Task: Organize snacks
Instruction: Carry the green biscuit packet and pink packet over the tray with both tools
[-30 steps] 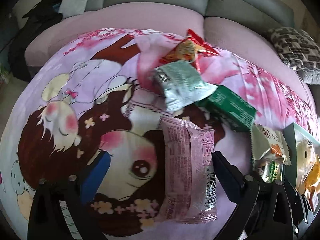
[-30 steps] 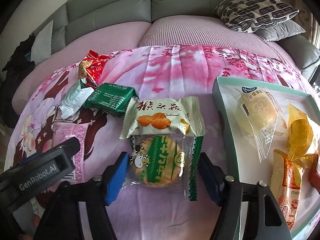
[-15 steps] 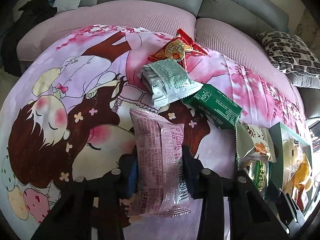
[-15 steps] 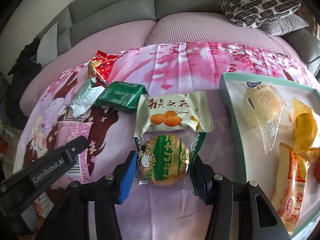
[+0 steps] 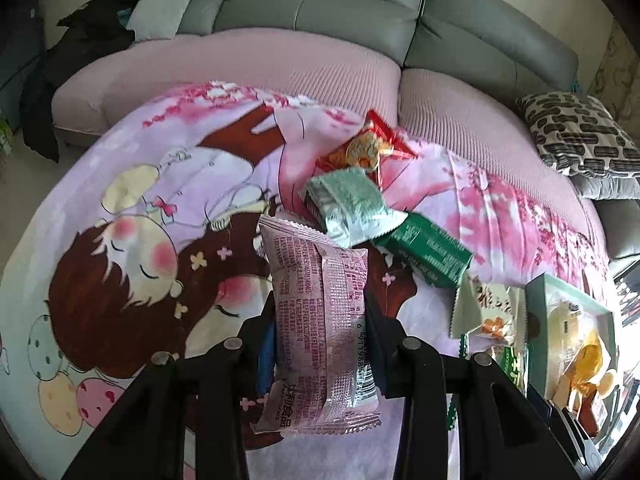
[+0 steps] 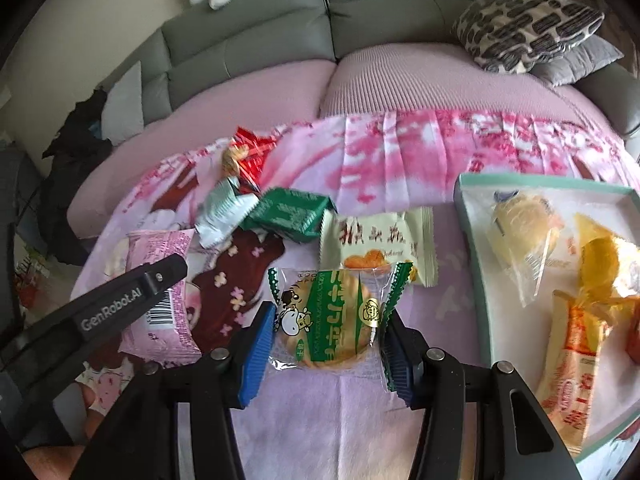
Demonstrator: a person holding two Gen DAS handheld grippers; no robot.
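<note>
The left tool (image 5: 320,328) clamps the soft pink packet (image 5: 320,320) mid-body, while the right tool (image 6: 326,340) clamps the brittle-looking biscuit packet (image 6: 332,316) by its edges.

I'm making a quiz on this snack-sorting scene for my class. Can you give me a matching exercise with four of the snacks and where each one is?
Things:
1. pink packet
2. green-and-clear cookie packet
3. yellow bun in clear wrap
4. red packet

Places:
A. in the pale green tray
B. between the pads of the right gripper
C. farthest back on the blanket
D. between the pads of the left gripper

Pairs: 1-D, 2-B, 3-A, 4-C
</note>
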